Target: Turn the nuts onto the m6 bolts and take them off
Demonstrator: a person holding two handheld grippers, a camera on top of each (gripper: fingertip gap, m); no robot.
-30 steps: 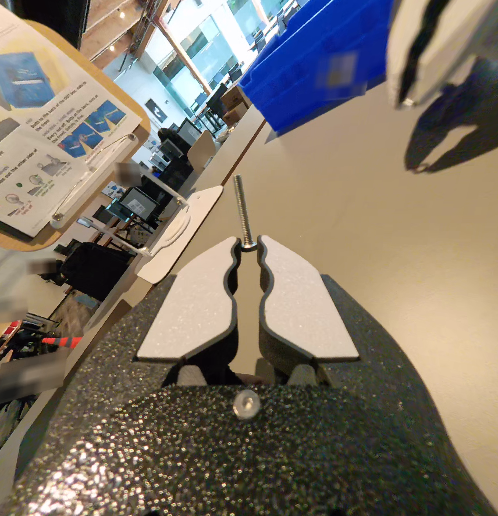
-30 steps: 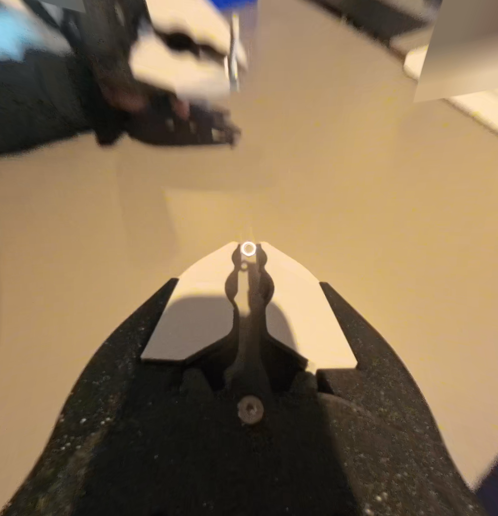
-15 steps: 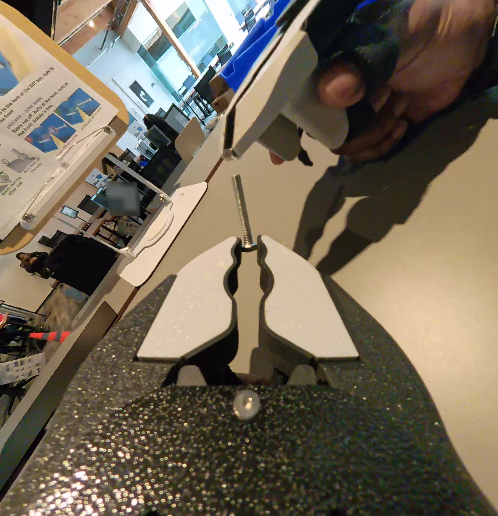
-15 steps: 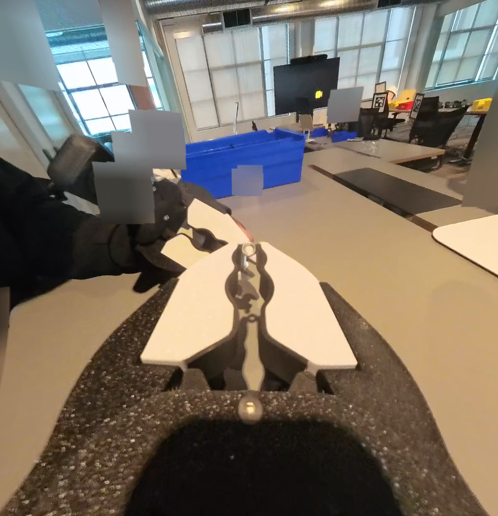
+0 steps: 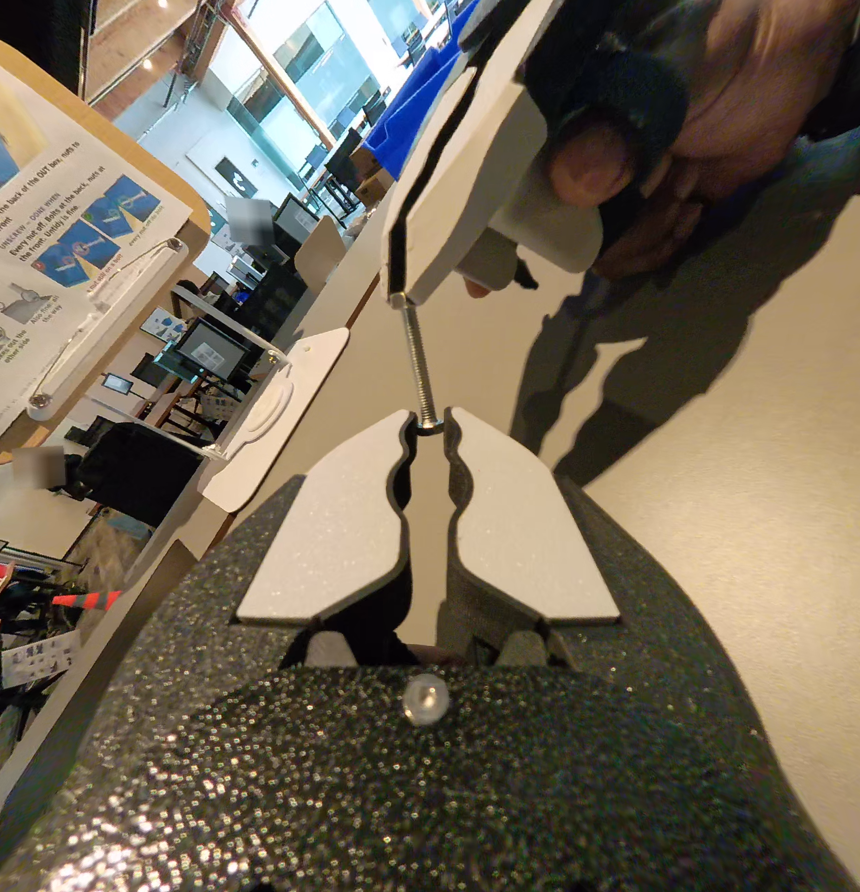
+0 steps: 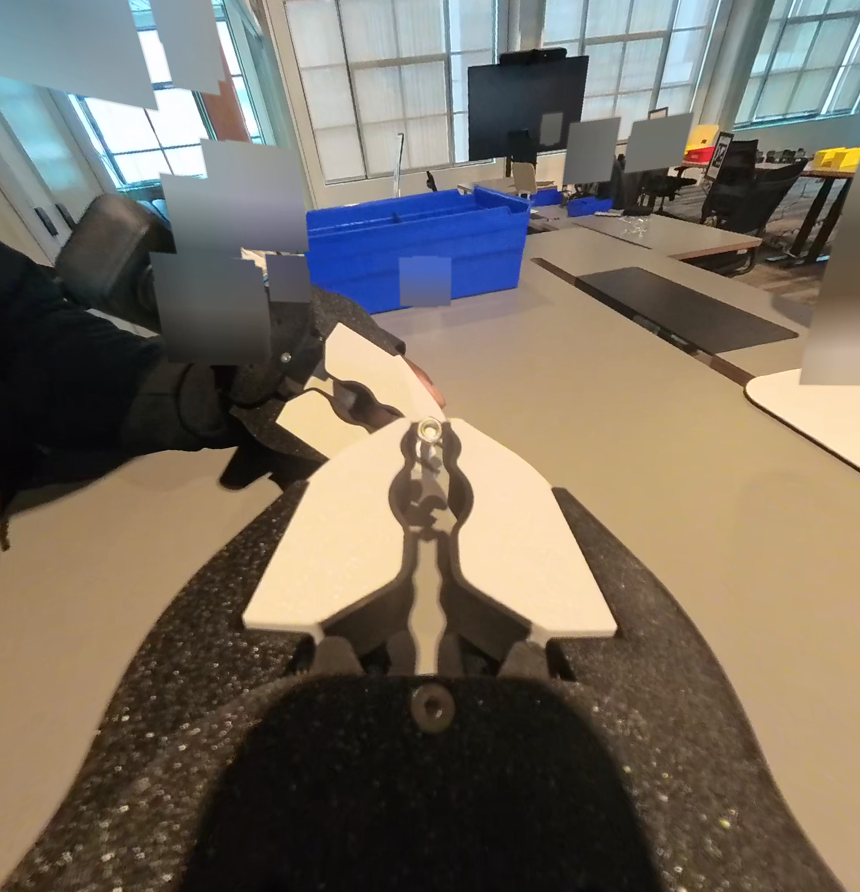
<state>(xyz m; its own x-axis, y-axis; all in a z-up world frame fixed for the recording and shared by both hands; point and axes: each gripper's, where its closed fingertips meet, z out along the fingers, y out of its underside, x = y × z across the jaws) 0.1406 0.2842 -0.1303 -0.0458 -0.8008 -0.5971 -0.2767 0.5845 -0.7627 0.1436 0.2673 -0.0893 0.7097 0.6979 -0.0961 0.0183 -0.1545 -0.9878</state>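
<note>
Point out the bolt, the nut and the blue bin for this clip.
bolt [image 5: 418,367], left wrist view, middle of its threaded shank.
nut [image 6: 428,428], right wrist view, its ring face between the right gripper's tips.
blue bin [image 6: 365,260], right wrist view, its front wall.

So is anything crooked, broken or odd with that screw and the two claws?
Nothing stands out. The left gripper pinches the bolt by its head. The right gripper holds the nut at the bolt's free end, roughly in line with the thread. Nothing looks bent, dropped or damaged.
</note>
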